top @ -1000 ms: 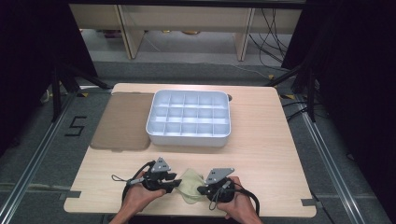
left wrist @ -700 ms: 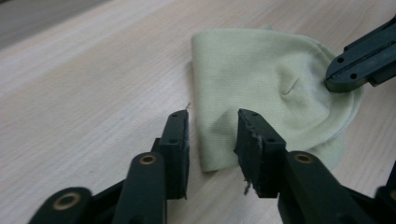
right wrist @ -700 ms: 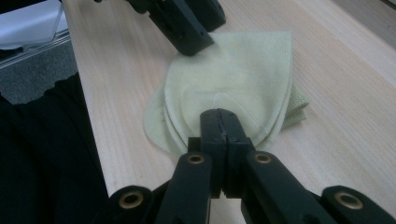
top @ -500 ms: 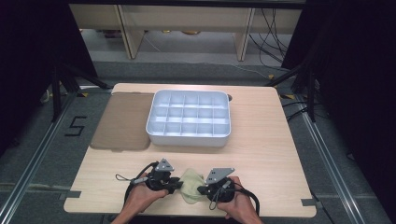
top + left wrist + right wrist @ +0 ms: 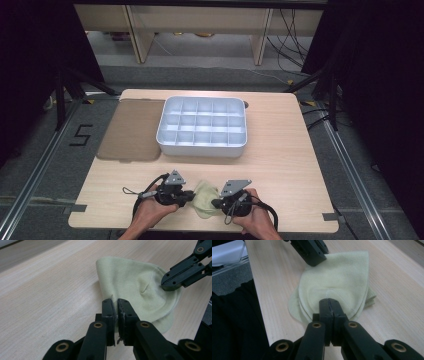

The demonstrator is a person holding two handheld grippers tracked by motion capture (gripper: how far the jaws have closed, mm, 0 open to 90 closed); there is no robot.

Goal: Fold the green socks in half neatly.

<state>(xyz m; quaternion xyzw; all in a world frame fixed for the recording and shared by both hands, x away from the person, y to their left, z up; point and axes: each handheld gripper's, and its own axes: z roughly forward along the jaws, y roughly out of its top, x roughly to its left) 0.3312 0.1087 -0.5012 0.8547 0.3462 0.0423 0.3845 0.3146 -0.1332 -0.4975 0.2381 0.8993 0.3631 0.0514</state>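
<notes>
A pale yellow-green cloth (image 5: 202, 196) lies bunched on the wooden table (image 5: 280, 165) near its front edge, between my two grippers. My left gripper (image 5: 117, 301) sits at the cloth's (image 5: 135, 287) left edge. Its jaws have just been closing and now pinch a small fold of the fabric, with a thin gap between them. My right gripper (image 5: 329, 301) is shut on the cloth's (image 5: 337, 277) rounded, layered edge. In the high view the left gripper (image 5: 191, 196) and right gripper (image 5: 216, 204) face each other across the cloth.
A white tray (image 5: 200, 150) divided into several compartments stands at the table's middle back. A flat brown lid (image 5: 131, 129) lies to its left. The person's hands (image 5: 150, 215) come in over the front edge. Bare wood stretches to the right.
The left gripper's jaws have drawn together on the cloth's left edge. Both hands and the cloth have kept their place.
</notes>
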